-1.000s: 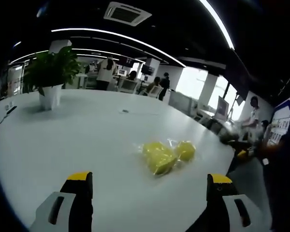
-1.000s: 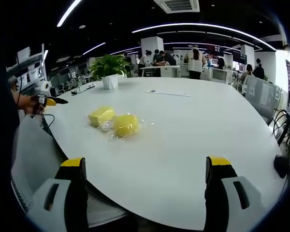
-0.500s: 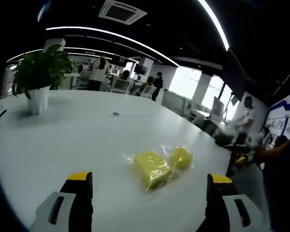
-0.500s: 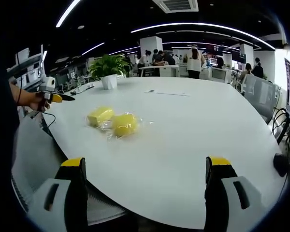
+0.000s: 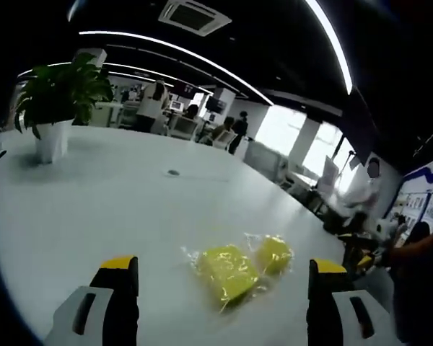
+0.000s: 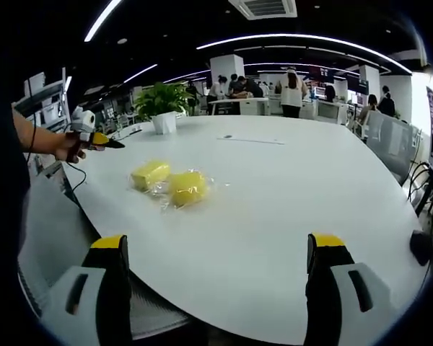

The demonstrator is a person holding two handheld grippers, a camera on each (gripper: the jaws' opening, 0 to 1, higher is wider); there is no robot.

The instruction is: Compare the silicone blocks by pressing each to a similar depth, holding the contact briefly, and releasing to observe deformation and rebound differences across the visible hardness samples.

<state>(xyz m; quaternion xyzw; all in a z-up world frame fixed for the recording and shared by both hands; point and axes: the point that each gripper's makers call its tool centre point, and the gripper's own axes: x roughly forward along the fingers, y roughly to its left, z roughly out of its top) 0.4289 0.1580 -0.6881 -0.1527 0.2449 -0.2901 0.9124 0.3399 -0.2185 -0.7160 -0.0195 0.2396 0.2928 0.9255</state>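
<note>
**Item record: two hand-held grippers over the bench, blocks untouched**

Left hand-held gripper (image 5: 220, 270): I see both yellow-tipped jaws rising from the bottom edge, set wide, nothing between them. Their lower bodies are cut off by the frame.

Right hand-held gripper (image 6: 216, 245): jaws likewise spread wide and empty, hanging over the near edge of the bench (image 6: 289, 216).

Silicone blocks (image 5: 242, 267): two yellow pieces lying side by side on the white bench, wrapped in clear crinkled film. From the left gripper view they sit just ahead, between the jaw lines. From the right gripper view they lie further off, left of centre. The film blurs their edges; I cannot tell whether they touch, nor read any hardness marking.

Left hand (image 6: 71, 146): at the left margin of the right gripper view, gripping the other tool, near the bench edge; its jaws are too small to judge there.

Potted plant (image 6: 162, 104): upright at the far side of the bench.

Background: people at desks, blurred.
</note>
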